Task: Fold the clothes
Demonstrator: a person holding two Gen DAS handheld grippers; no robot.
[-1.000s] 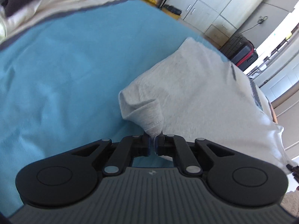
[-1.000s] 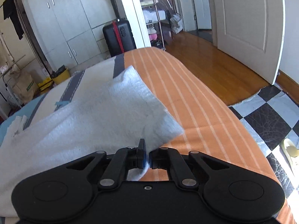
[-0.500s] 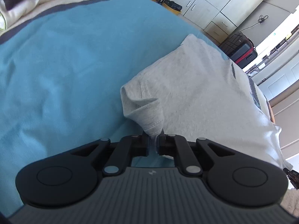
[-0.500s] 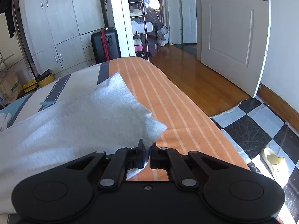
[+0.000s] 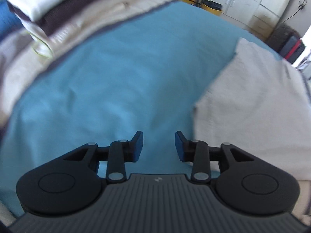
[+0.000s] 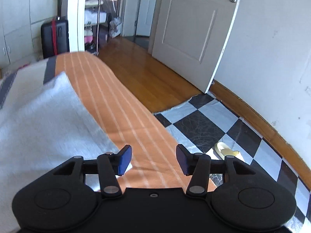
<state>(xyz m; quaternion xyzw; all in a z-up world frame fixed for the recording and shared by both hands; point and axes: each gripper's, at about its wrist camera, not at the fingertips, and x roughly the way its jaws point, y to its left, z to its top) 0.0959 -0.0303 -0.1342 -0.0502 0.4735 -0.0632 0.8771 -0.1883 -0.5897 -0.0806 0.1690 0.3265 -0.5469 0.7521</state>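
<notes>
A light grey garment [image 5: 250, 101] lies flat on the blue part of the bedspread [image 5: 116, 89], to the right in the left wrist view. My left gripper [image 5: 159, 145] is open and empty, just left of the garment's near edge. In the right wrist view the same garment [image 6: 42, 120] lies at the left on the orange striped part of the bedspread [image 6: 120, 112]. My right gripper [image 6: 153, 160] is open and empty, over the orange stripes just right of the garment's near corner.
Pillows and folded bedding [image 5: 48, 9] lie at the far left of the bed. The bed's edge drops to a wooden floor [image 6: 147, 71] and a checkered mat [image 6: 210, 128] with a slipper [image 6: 227, 152]. A black suitcase [image 6: 54, 36], cupboards and an open door [image 6: 196, 29] stand beyond.
Both grippers have opened and let go of the grey garment. The garment now lies flat on the bed. Both grippers have shifted off its edges, the left one leftward, the right one rightward.
</notes>
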